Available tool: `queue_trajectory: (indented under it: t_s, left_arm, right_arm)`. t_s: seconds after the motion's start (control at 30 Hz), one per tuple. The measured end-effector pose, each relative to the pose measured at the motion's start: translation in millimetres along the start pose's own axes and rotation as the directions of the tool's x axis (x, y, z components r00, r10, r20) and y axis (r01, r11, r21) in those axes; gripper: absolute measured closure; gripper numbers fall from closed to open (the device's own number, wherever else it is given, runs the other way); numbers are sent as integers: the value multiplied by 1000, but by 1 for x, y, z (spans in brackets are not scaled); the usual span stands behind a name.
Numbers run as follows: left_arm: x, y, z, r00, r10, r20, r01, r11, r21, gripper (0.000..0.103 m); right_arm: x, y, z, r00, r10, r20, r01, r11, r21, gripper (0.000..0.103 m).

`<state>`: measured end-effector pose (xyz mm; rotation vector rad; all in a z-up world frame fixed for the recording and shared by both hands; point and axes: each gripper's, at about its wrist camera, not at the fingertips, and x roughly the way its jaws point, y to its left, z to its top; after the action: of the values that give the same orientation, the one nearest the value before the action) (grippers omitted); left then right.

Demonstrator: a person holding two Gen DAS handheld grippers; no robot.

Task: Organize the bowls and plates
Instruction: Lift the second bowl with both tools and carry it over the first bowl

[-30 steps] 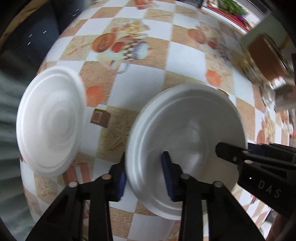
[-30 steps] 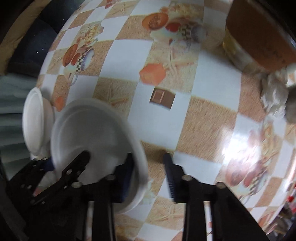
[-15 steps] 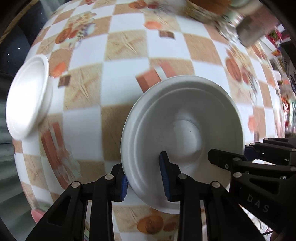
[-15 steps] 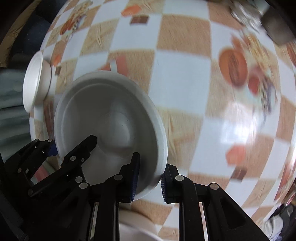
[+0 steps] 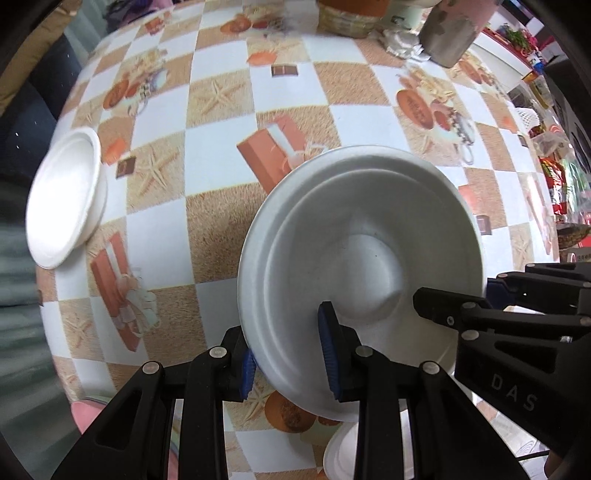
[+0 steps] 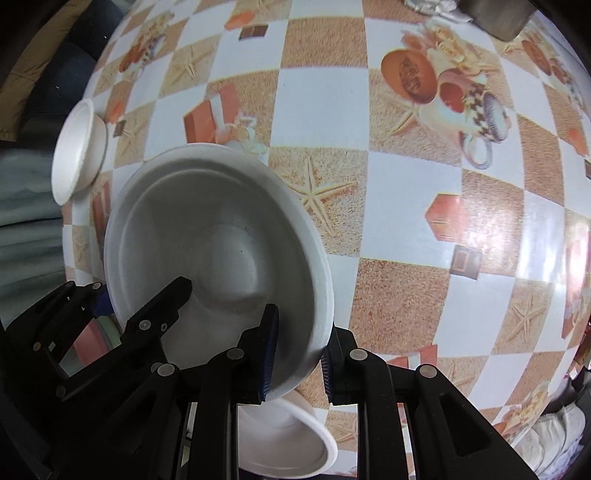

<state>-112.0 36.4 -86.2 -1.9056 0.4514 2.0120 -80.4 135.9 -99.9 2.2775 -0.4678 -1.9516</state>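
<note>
A large white bowl [image 5: 362,236] hangs above the checkered table, held by both grippers. My left gripper [image 5: 288,362] is shut on its near left rim. My right gripper [image 6: 297,356] is shut on its near right rim, and the bowl also shows in the right wrist view [image 6: 221,236]. A second white bowl [image 5: 66,199] sits at the table's left edge; it also shows in the right wrist view [image 6: 75,147]. A third white bowl [image 6: 295,443] lies below the held one, near the front edge, partly hidden by the fingers.
The table [image 5: 221,155] carries a checkered cloth with printed pictures. At the far side stand a woven basket [image 5: 347,18], a metal cup [image 5: 450,37] and a small white object [image 5: 400,42]. A dark seat lies beyond the left edge.
Both grippers have carried the large bowl up and toward the near side of the table. The right gripper, open a second ago, has shut on the rim. The third bowl has come into view below.
</note>
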Motion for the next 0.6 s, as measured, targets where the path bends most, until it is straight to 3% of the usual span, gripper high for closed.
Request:
queue_trajectory:
  t_s: [0.07, 0.33, 0.6]
  left_arm:
    - [-9, -5, -2, 1000, 0, 13, -1, 1000, 18, 70]
    - [-36, -21, -45, 1000, -23, 12, 21, 992, 128, 70]
    - [-38, -37, -92, 999, -33, -40, 42, 968, 248, 69]
  right_arm:
    - [-7, 1, 14, 1000, 1, 12, -1, 1000, 5, 81]
    - [-24, -19, -39, 999, -20, 26, 20, 999, 34, 80]
    - [-18, -8, -81, 1000, -23, -13, 25, 994, 107, 79]
